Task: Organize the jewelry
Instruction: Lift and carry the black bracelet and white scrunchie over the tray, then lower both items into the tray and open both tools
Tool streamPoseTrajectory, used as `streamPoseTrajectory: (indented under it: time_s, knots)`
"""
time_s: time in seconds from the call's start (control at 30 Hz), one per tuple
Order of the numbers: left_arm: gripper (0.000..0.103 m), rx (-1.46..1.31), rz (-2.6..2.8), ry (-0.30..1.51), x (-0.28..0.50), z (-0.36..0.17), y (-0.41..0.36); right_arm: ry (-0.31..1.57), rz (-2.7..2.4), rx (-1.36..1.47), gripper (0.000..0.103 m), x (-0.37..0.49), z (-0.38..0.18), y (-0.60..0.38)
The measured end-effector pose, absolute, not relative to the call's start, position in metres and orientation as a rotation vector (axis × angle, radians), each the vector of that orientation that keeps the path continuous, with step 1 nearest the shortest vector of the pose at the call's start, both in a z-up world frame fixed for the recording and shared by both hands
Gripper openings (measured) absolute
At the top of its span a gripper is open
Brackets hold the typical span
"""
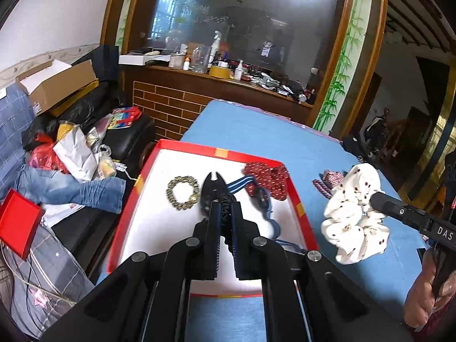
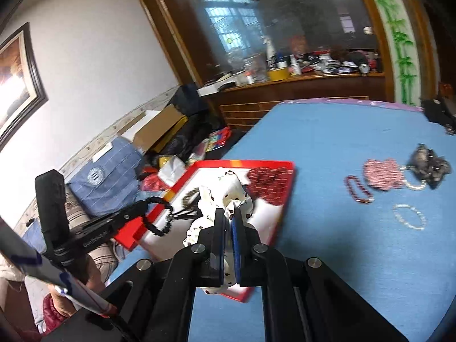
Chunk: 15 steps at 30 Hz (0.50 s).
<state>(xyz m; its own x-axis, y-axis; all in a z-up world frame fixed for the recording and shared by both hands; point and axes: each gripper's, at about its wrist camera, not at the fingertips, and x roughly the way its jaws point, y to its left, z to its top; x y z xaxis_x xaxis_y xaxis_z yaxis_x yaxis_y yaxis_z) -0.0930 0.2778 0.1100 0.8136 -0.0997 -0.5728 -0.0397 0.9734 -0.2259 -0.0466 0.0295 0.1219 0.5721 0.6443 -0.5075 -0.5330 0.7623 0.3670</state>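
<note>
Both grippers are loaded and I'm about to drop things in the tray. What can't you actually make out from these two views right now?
- Left wrist: the left gripper covers the near middle of the red tray and half the black hair claw.
- Left wrist: the beaded strand it grips is too dark to tell its length.
- Right wrist: motion blur smears the bracelets on the blue cloth.
- Right wrist: the white scrunchie in the right gripper hides the tray floor behind.
</note>
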Motion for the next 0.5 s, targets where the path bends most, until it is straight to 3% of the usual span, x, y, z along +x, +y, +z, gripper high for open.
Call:
streamPoseTrajectory:
  time_s: [0.5]
  knots:
    - [0.007,-0.262,-0.021,0.658,-0.091,0.086,0.299,0.749,0.752,0.110,0.006,-0.038,0.093,0.110]
